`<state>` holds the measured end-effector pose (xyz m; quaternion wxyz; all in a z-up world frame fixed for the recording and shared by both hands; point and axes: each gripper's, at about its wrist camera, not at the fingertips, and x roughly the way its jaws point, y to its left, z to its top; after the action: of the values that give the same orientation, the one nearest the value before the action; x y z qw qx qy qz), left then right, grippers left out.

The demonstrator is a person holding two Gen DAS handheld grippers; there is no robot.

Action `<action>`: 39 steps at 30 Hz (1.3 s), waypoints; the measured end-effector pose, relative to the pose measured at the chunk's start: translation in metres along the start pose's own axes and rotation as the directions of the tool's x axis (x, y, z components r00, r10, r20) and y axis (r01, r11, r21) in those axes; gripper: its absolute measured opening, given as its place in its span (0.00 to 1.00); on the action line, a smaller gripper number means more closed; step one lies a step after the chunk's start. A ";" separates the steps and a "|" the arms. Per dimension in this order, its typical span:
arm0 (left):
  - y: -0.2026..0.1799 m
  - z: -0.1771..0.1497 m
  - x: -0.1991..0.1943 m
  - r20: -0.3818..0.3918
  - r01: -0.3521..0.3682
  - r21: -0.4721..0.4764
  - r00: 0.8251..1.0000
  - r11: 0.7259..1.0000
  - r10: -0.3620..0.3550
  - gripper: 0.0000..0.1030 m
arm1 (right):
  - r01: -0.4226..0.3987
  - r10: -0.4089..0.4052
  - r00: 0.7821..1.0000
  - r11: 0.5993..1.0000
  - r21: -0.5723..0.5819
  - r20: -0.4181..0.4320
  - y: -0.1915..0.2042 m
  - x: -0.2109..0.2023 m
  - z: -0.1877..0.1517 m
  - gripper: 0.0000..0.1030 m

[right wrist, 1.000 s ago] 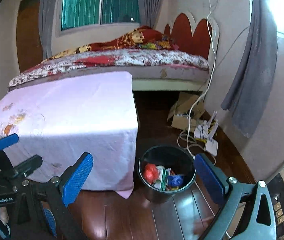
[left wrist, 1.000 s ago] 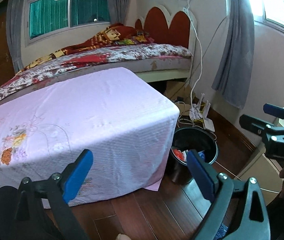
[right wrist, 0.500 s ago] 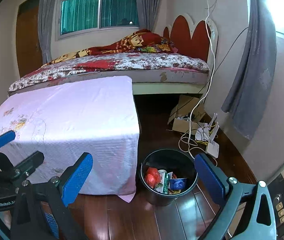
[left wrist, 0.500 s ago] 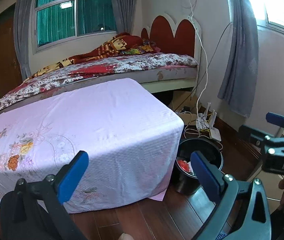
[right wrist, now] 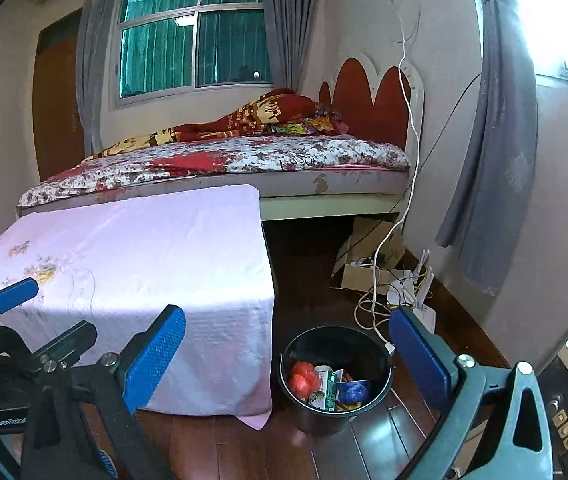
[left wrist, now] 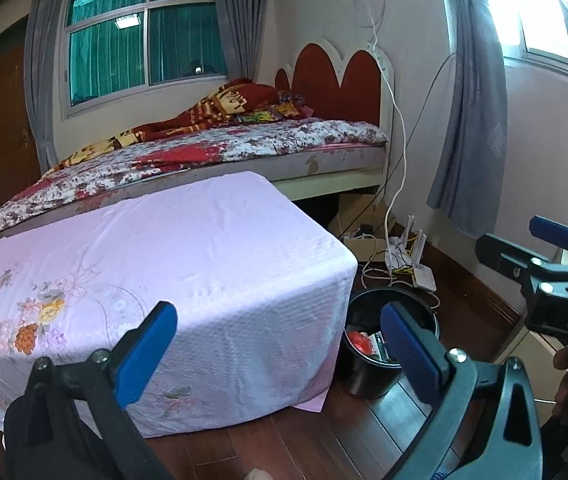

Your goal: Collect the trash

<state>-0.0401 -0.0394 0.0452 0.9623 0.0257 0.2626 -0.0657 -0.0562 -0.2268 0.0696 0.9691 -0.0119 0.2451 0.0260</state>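
A black bin (right wrist: 324,416) stands on the wooden floor by the corner of the pink-clothed table (right wrist: 143,256). It holds a red bag (right wrist: 304,376), a green carton (right wrist: 326,388) and a blue wrapper (right wrist: 356,392). My right gripper (right wrist: 288,354) hangs open above and short of the bin, nothing between its blue pads. My left gripper (left wrist: 275,348) is open wide over the table's near corner, with the bin (left wrist: 368,376) behind its right finger. Each gripper shows in the other's view: the right gripper (left wrist: 544,248) at the right edge, the left gripper (right wrist: 23,312) at the left edge.
The bed (left wrist: 243,148) lies behind the table. A cardboard box (right wrist: 364,276), a white router (right wrist: 424,312) and loose cables (right wrist: 372,308) sit on the floor near the wall. A grey curtain (right wrist: 492,160) hangs at the right. Floorboards (right wrist: 243,440) lie between me and the bin.
Both grippers have tilted up a little, so the table and bin sit lower in each view. The left jaws have spread slightly wider. Nothing was taken or let go.
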 end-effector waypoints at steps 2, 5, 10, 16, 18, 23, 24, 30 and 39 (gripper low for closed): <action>-0.001 0.000 0.001 -0.001 -0.003 0.000 1.000 1.000 0.003 0.99 | -0.001 0.001 1.000 1.000 0.001 -0.004 0.000 0.001 0.000 1.00; -0.001 0.000 0.001 0.000 -0.005 0.004 1.000 1.000 0.005 0.99 | 0.002 -0.002 1.000 1.000 -0.002 -0.014 0.000 0.004 0.000 1.00; -0.003 0.003 0.002 0.001 -0.004 0.008 1.000 1.000 0.004 0.99 | 0.001 -0.001 1.000 1.000 -0.002 -0.014 -0.001 0.006 -0.001 1.00; -0.004 0.003 0.002 0.004 -0.006 0.013 1.000 1.000 0.006 0.99 | 0.004 -0.005 1.000 1.000 -0.008 -0.018 0.001 0.006 -0.003 1.00; -0.004 0.003 0.002 0.005 -0.008 0.013 1.000 1.000 0.008 0.99 | 0.003 -0.003 1.000 1.000 -0.008 -0.019 0.001 0.005 -0.003 1.00; -0.004 0.003 0.002 0.005 -0.005 0.014 1.000 1.000 0.004 0.99 | 0.004 -0.004 1.000 1.000 -0.010 -0.018 0.000 0.004 -0.003 1.00; -0.004 0.003 0.002 0.006 -0.006 0.016 1.000 1.000 0.006 0.99 | 0.005 -0.005 1.000 1.000 -0.011 -0.020 0.000 0.004 -0.003 1.00; -0.003 0.003 0.002 0.007 -0.008 0.015 1.000 1.000 0.008 0.99 | 0.006 -0.006 1.000 1.000 -0.018 -0.020 -0.001 0.004 -0.002 1.00; -0.001 0.003 0.001 0.009 -0.011 0.016 1.000 1.000 0.011 0.99 | 0.007 -0.008 1.000 1.000 -0.022 -0.022 -0.003 0.004 -0.002 1.00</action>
<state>-0.0380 -0.0408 0.0469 0.9636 0.0344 0.2575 -0.0628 -0.0532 -0.2301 0.0662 0.9662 -0.0238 0.2554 0.0249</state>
